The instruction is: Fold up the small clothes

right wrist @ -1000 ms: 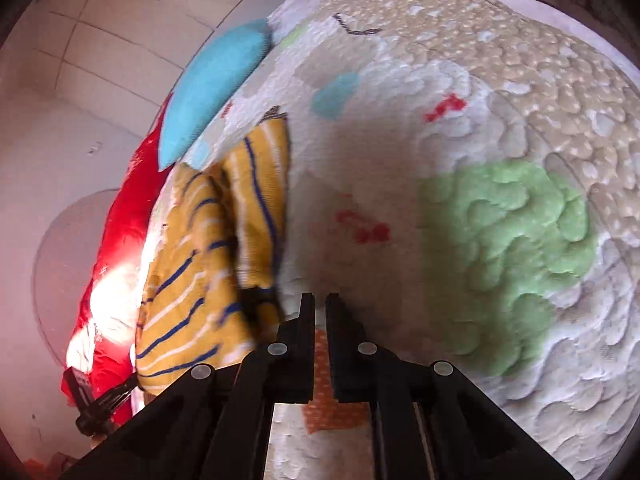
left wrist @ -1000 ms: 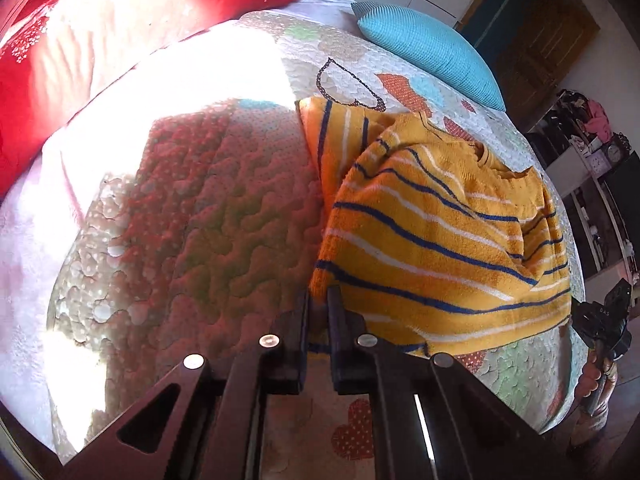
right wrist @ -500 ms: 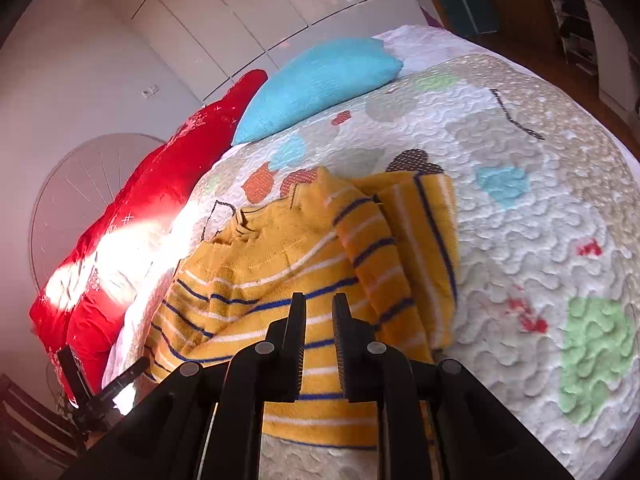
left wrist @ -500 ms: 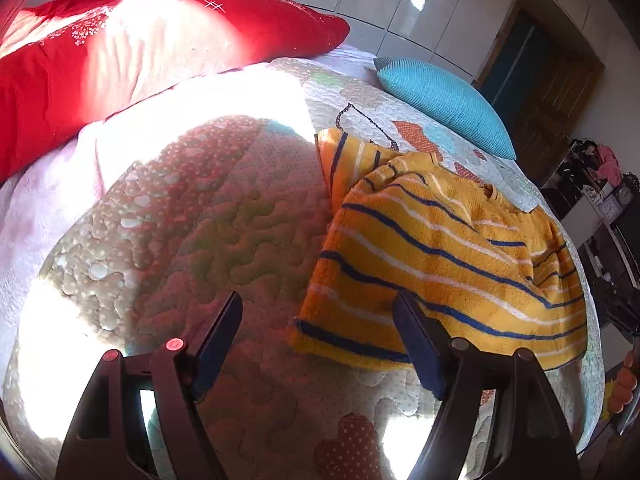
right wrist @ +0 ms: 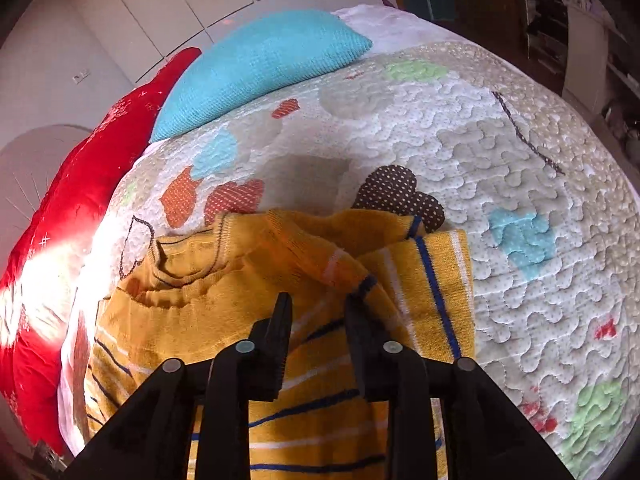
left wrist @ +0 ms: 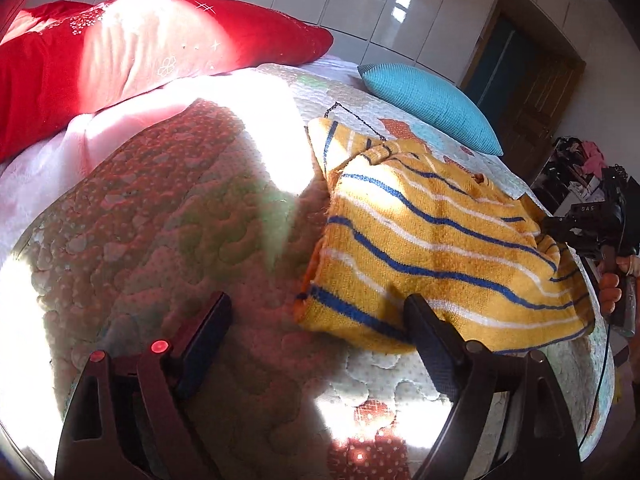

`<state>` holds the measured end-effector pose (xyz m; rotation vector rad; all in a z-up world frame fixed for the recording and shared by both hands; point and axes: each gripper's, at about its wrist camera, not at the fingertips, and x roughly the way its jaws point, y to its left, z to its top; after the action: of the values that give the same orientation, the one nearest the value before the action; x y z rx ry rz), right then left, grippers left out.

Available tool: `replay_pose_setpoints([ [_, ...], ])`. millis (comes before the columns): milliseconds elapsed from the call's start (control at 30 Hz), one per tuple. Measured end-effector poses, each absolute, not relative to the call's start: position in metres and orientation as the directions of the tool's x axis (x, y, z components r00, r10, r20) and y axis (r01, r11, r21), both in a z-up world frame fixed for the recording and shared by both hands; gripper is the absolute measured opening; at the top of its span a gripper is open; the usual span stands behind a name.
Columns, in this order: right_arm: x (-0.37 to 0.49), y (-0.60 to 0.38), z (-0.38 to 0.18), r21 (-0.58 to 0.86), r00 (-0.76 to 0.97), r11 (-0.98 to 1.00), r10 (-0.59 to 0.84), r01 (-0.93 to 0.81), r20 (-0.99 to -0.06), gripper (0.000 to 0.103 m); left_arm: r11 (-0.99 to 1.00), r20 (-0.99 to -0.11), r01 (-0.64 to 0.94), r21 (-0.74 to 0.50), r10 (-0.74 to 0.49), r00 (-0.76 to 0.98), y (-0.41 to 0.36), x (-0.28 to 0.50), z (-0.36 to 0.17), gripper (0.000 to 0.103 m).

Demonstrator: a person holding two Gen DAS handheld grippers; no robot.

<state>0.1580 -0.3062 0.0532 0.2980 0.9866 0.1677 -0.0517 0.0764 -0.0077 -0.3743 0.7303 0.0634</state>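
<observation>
A small yellow sweater with blue and white stripes [left wrist: 432, 248] lies folded on the quilted bedspread [left wrist: 180, 208]. My left gripper [left wrist: 318, 312] is open and empty, its fingers either side of the sweater's near corner, just short of it. In the right wrist view the same sweater [right wrist: 304, 292] lies under my right gripper [right wrist: 318, 306], whose jaws stand a little apart just above the folded sleeve, holding nothing. The right gripper and the hand on it also show at the right edge of the left wrist view [left wrist: 592, 228].
A red pillow [left wrist: 120, 52] and a turquoise cushion [left wrist: 432, 104] lie at the head of the bed. White wardrobe doors [left wrist: 360, 8] and a dark wooden door [left wrist: 536, 96] stand behind. The bed edge runs close on the right [left wrist: 604, 380].
My left gripper opened, let go of the sweater's corner and drew back. My right gripper swung over the sweater and its jaws parted slightly.
</observation>
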Motion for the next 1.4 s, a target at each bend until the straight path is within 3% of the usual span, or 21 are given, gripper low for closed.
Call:
replay_pose_setpoints([
  [100,0.133,-0.266,0.082,0.264,0.574,0.958,0.281,-0.116,-0.769,0.042,0.907,-0.609,-0.168,-0.386,-0.114,0.785,0.085,-0.062,-0.008,0.087],
  [167,0.117,-0.231,0.095,0.249,0.566,0.947,0.320,-0.202,-0.760,0.050,0.886,-0.576,-0.155,-0.437,-0.143,0.805,0.092,-0.069,-0.007,0.087],
  [300,0.094,-0.151,0.099,0.227,0.495,0.904,0.393,-0.362,-0.775,0.058,0.872,-0.540,-0.148,-0.466,-0.147,0.829,0.096,-0.086,-0.001,0.087],
  [500,0.073,-0.043,0.069,0.195,0.379,0.845,0.414,-0.497,-0.827,0.058,0.855,-0.494,-0.250,-0.454,-0.008,0.870,0.125,-0.117,0.022,0.087],
  [633,0.072,0.004,0.048,0.162,0.354,0.851,0.371,-0.500,-0.859,0.063,0.804,-0.499,-0.338,-0.489,0.060,0.865,0.156,-0.127,0.022,0.087],
  [733,0.073,0.028,0.033,0.106,0.370,0.872,0.309,-0.477,-0.876,0.071,0.751,-0.514,-0.362,-0.553,0.035,0.857,0.175,-0.129,0.014,0.087],
  [900,0.071,0.057,0.008,-0.137,0.463,0.882,0.099,-0.450,-0.881,0.073,0.734,-0.517,-0.366,-0.572,0.023,0.856,0.180,-0.132,0.011,0.087],
  [933,0.069,0.064,0.002,-0.215,0.488,0.867,0.037,-0.449,-0.872,0.071,0.734,-0.517,-0.366,-0.572,0.024,0.855,0.180,-0.132,0.011,0.087],
  [1000,0.068,0.069,0.000,-0.300,0.543,0.857,-0.030,-0.418,-0.839,0.052,0.732,-0.521,-0.368,-0.573,0.021,0.853,0.180,-0.132,0.010,0.087],
  [1033,0.069,0.068,-0.001,-0.318,0.553,0.861,-0.053,-0.397,-0.832,0.040,0.732,-0.523,-0.369,-0.573,0.021,0.852,0.180,-0.132,0.010,0.087],
  [1133,0.068,0.061,0.003,-0.307,0.560,0.865,-0.036,-0.398,-0.828,0.026,0.734,-0.526,-0.373,-0.568,0.025,0.850,0.178,-0.133,0.010,0.087],
  [1267,0.069,0.028,0.029,-0.124,0.519,0.908,0.114,-0.401,-0.847,0.021,0.740,-0.532,-0.375,-0.559,0.027,0.846,0.175,-0.131,0.010,0.087],
  [1400,0.072,-0.045,0.076,0.090,0.531,0.934,0.274,-0.345,-0.802,0.020,0.755,-0.539,-0.376,-0.537,0.036,0.842,0.167,-0.127,0.009,0.087],
])
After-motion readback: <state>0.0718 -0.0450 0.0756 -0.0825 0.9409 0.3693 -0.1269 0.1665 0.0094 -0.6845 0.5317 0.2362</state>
